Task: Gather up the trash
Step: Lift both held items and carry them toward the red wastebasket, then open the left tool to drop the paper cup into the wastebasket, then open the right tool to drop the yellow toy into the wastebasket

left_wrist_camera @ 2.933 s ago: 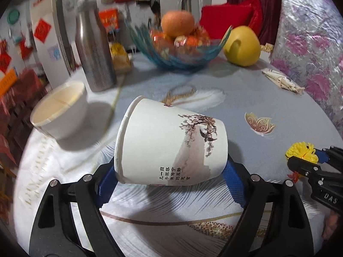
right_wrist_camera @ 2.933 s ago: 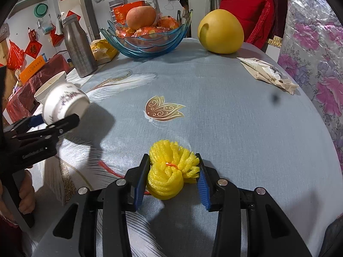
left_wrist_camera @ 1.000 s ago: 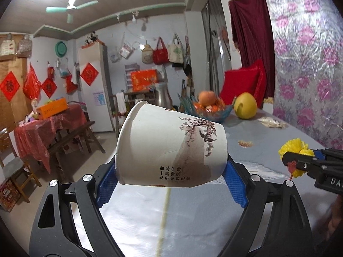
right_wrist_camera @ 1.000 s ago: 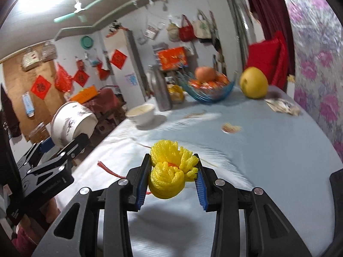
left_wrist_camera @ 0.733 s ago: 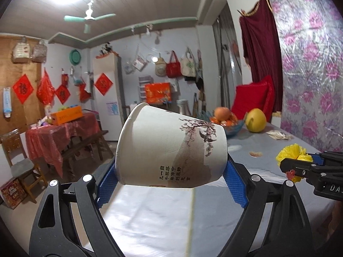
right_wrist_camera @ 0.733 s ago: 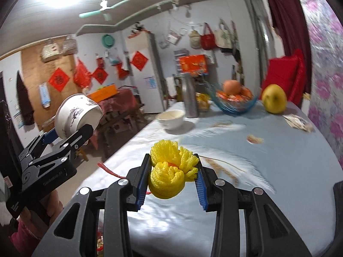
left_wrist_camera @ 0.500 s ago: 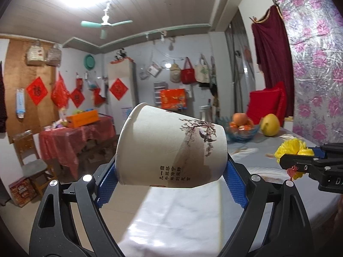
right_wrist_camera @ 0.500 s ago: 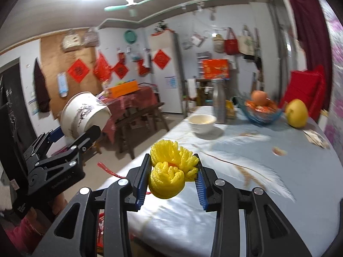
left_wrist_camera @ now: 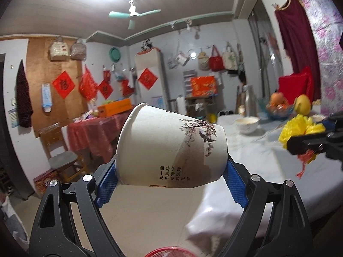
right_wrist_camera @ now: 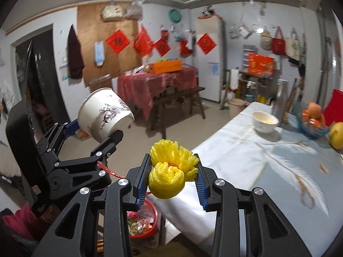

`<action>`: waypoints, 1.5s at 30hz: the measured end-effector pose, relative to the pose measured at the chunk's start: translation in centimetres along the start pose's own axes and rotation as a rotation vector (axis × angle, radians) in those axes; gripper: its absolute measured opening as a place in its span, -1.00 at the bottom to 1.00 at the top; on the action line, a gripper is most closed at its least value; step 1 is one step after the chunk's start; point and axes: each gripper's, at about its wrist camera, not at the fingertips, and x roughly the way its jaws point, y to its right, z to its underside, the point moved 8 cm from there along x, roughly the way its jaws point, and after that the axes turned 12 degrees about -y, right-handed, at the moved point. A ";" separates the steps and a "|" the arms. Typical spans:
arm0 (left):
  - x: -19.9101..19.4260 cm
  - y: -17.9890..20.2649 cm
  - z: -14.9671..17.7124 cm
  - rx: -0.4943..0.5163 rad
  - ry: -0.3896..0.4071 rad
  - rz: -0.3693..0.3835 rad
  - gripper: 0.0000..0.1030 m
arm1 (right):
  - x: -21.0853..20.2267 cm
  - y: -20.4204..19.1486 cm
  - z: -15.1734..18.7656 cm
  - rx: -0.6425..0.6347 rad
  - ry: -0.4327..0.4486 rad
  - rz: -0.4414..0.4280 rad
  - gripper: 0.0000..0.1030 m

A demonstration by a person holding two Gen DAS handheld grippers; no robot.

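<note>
Paper cup (left_wrist_camera: 171, 150) lies sideways clamped in left gripper (left_wrist_camera: 171, 176); right gripper (right_wrist_camera: 171, 181) pinches yellow foam netting (right_wrist_camera: 171, 171).

Home dining room, clothed table (right_wrist_camera: 246, 160) with fruit bowl (right_wrist_camera: 312, 126), fridge (left_wrist_camera: 150, 81), hanging bags (left_wrist_camera: 214, 61), red paper decorations (right_wrist_camera: 118, 40), ceiling fan (left_wrist_camera: 133, 15)

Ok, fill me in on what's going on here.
A person is clearing trash with two handheld grippers. The left gripper is clamped on a paper cup lying on its side; the right gripper is clamped on a yellow foam fruit net. Both are held in the air beside the table, above a red basket of trash on the floor.
</note>
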 end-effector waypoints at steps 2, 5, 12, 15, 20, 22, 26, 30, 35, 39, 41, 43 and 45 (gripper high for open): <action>0.7 -1.6 1.5 -0.012 -0.029 -0.016 0.64 | 1.2 -1.2 -0.2 -0.017 -0.027 -0.011 -0.25; 2.1 -3.8 3.7 -0.034 -0.080 -0.035 0.64 | 2.9 -2.8 -0.2 -0.040 -0.069 -0.030 -0.25; 5.2 -6.3 9.4 -0.036 -0.215 -0.049 0.64 | 6.8 -6.1 1.2 -0.083 -0.168 -0.068 -0.25; 6.8 -6.6 12.1 -0.037 -0.291 -0.023 0.64 | 8.5 -7.8 2.4 -0.101 -0.219 -0.088 -0.25; 8.9 -7.7 16.2 -0.044 -0.409 -0.009 0.64 | 10.3 -9.6 4.6 -0.119 -0.288 -0.118 -0.25; 9.7 -8.5 17.6 -0.065 -0.460 0.006 0.64 | 11.0 -9.8 5.3 -0.123 -0.312 -0.128 -0.25; 11.0 -9.4 20.0 -0.100 -0.540 0.037 0.64 | 13.2 -10.6 7.1 -0.130 -0.377 -0.151 -0.25; 13.3 -9.0 23.4 -0.138 -0.654 0.116 0.64 | 15.4 -10.6 8.4 -0.131 -0.430 -0.161 -0.26; 16.5 -6.3 29.3 -0.164 -0.829 0.239 0.64 | 17.1 -9.9 9.7 -0.100 -0.476 -0.158 -0.25; 17.9 -4.5 32.5 -0.136 -0.924 0.244 0.65 | 17.4 -9.4 9.9 -0.092 -0.486 -0.153 -0.25; 17.9 -4.5 32.8 -0.118 -0.928 0.232 0.75 | 17.7 -9.5 10.1 -0.093 -0.490 -0.152 -0.24; 17.6 -5.1 32.4 -0.107 -0.904 0.206 0.83 | 17.8 -9.6 10.4 -0.094 -0.496 -0.155 -0.24; 17.3 -6.0 31.8 -0.101 -0.881 0.183 0.84 | 18.0 -9.6 10.7 -0.099 -0.505 -0.158 -0.24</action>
